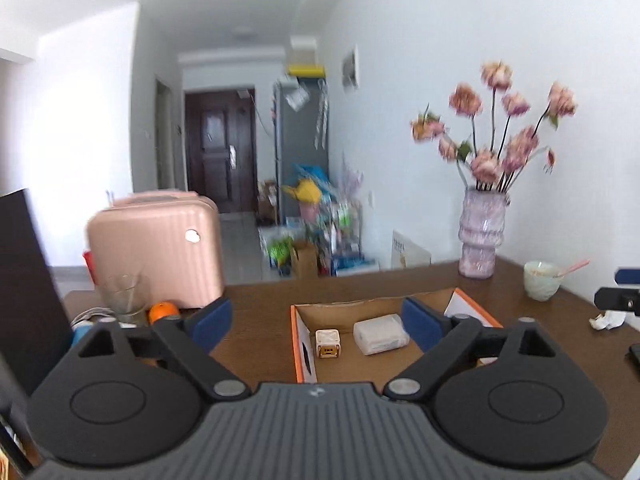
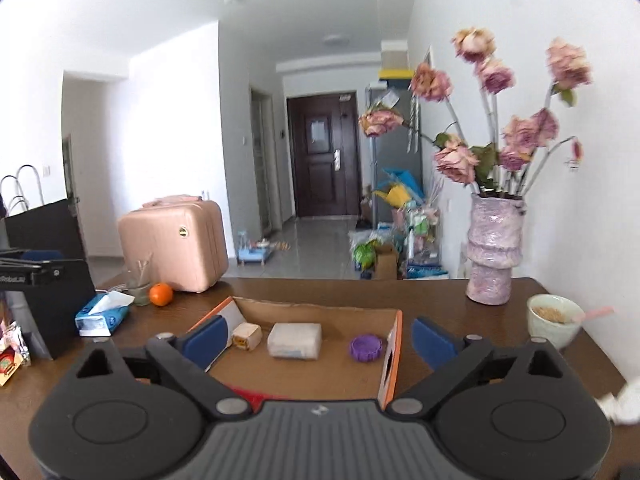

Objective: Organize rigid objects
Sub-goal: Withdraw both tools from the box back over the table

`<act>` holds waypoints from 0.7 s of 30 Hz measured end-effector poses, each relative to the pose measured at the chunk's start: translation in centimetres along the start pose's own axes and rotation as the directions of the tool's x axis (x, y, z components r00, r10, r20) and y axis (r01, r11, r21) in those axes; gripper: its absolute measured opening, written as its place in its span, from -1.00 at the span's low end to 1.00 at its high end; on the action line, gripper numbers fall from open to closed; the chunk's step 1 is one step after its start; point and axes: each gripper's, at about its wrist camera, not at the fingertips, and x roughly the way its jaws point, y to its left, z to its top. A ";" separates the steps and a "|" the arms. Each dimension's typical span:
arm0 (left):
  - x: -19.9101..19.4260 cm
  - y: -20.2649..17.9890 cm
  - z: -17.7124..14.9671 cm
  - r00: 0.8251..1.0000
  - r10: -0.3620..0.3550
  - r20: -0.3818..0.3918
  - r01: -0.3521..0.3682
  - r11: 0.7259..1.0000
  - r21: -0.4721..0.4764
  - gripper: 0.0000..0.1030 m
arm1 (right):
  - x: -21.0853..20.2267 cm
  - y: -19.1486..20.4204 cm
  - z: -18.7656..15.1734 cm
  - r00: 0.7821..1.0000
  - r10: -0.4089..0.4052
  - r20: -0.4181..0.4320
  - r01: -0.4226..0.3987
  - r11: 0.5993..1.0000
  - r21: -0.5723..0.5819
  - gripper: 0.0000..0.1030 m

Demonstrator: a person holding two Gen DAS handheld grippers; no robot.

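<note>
With both grippers' fingers (image 1: 424, 322) spread and empty above the cardboard box (image 2: 320, 312), the person should next approach a loose worktop (image 2: 440, 300) item squarely.

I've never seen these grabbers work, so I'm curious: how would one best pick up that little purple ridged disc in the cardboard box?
Probably from straight above, pinching the purple disc across its ridged outer edge. It lies flat on the floor of the cardboard box, so its sides are low, and the box wall beside it blocks a sideways approach.
</note>
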 end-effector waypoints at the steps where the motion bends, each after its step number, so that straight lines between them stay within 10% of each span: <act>1: -1.7 -0.1 -1.3 0.999 0.011 0.036 -0.011 1.000 -0.007 0.97 | -1.8 0.7 -1.3 0.999 -0.020 0.035 0.020 1.000 0.007 0.95; 6: -8.5 -0.4 -8.2 0.994 0.061 0.093 -0.058 0.998 -0.037 1.00 | -8.6 3.9 -8.8 0.982 -0.058 0.182 0.054 0.998 0.025 1.00; 11: -11.3 0.1 -13.4 0.995 0.101 -0.014 -0.101 0.993 -0.060 1.00 | -12.0 5.7 -15.4 0.983 -0.028 0.181 0.028 1.000 0.006 1.00; 21: -13.6 0.1 -16.0 0.997 0.076 0.007 -0.075 0.995 -0.066 1.00 | -13.1 6.4 -18.0 0.990 -0.057 0.132 0.049 0.997 0.062 1.00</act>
